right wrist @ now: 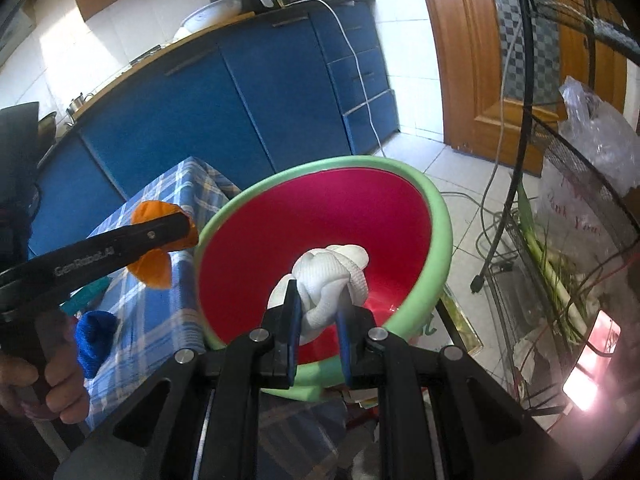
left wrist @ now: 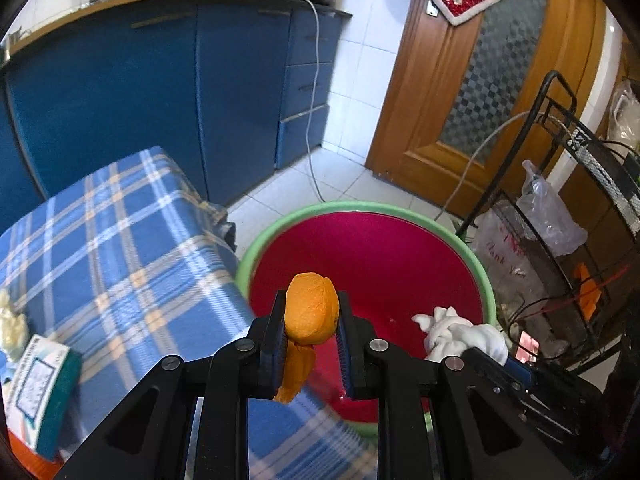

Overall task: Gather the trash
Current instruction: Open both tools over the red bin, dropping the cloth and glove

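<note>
My left gripper (left wrist: 311, 312) is shut on an orange peel (left wrist: 310, 308), held at the near left rim of a red basin with a green rim (left wrist: 280, 226). A strip of the peel hangs down between the pads. My right gripper (right wrist: 317, 302) is shut on a knotted white tissue wad (right wrist: 332, 276), held over the red inside of the basin (right wrist: 440, 208). In the right wrist view the left gripper (right wrist: 176, 228) with the orange peel (right wrist: 154, 272) sits left of the basin, over the table edge. The white wad (left wrist: 460, 332) shows at the basin's right in the left wrist view.
A table with a blue plaid cloth (left wrist: 120, 240) stands left of the basin, bearing a tissue box (left wrist: 40, 384) and a blue crumpled item (right wrist: 96, 336). A black wire rack (left wrist: 580, 200) with plastic bags stands right. Blue cabinets (left wrist: 160, 100) and a wooden door (left wrist: 440, 100) lie behind. Cables cross the tiled floor.
</note>
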